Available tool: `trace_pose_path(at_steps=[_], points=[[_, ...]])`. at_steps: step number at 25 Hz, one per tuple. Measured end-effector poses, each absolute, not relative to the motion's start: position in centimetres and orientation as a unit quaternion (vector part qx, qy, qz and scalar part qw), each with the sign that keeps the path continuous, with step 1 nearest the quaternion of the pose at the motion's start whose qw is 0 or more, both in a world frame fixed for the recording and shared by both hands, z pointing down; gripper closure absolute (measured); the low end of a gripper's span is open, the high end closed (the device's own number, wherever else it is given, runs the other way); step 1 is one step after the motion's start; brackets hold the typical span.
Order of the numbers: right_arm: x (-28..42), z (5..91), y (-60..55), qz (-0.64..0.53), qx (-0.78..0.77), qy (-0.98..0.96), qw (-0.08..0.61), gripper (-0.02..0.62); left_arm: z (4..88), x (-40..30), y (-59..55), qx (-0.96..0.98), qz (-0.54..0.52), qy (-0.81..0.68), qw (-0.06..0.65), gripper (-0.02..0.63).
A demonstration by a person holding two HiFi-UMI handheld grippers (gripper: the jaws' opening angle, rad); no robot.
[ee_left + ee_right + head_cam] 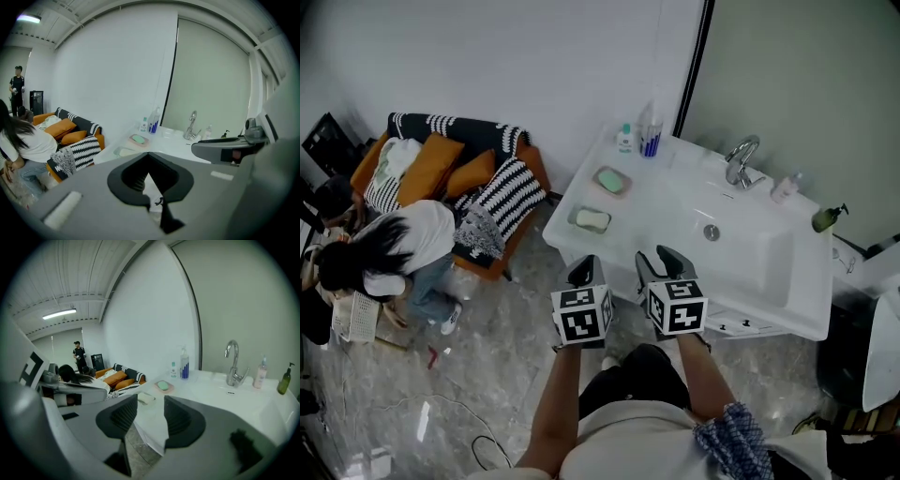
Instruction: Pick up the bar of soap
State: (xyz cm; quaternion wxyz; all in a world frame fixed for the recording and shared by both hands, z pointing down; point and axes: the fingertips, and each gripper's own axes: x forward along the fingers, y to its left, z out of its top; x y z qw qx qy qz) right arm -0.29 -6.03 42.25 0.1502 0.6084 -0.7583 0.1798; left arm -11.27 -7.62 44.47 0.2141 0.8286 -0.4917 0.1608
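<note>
A green bar of soap (611, 180) lies in a pinkish dish on the left part of the white sink counter (675, 192). A paler bar (592, 219) sits in a clear dish nearer the counter's front corner. Both bars show in the left gripper view, green soap (138, 138) and pale soap (124, 151), and in the right gripper view, green soap (162, 385) and pale soap (146, 398). My left gripper (584, 271) hangs short of the counter's front edge, tips together, empty. My right gripper (664, 263) is beside it at the edge, jaws apart, holding nothing.
A faucet (741, 161) and basin (750, 246) fill the counter's right part. Bottles (650, 131) stand at the back, a pump bottle (827, 217) at far right. Left of the sink stands an orange armchair (459, 178) with cushions; a person (394, 253) crouches beside it.
</note>
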Motion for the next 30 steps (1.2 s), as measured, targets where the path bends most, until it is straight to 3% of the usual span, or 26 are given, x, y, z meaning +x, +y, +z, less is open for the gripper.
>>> trace_pose_path(at_steps=[12, 30], points=[[0.2, 42.8, -10.2, 0.186, 0.607, -0.758, 0.15, 0.422, 44.5, -10.2, -11.0, 0.837, 0.152, -0.483, 0.207, 0.597], [1.7, 46.3, -21.9, 0.207, 0.551, -0.779, 0.216, 0.422, 46.4, -8.7, -20.3, 0.807, 0.175, -0.518, 0.225, 0.597]])
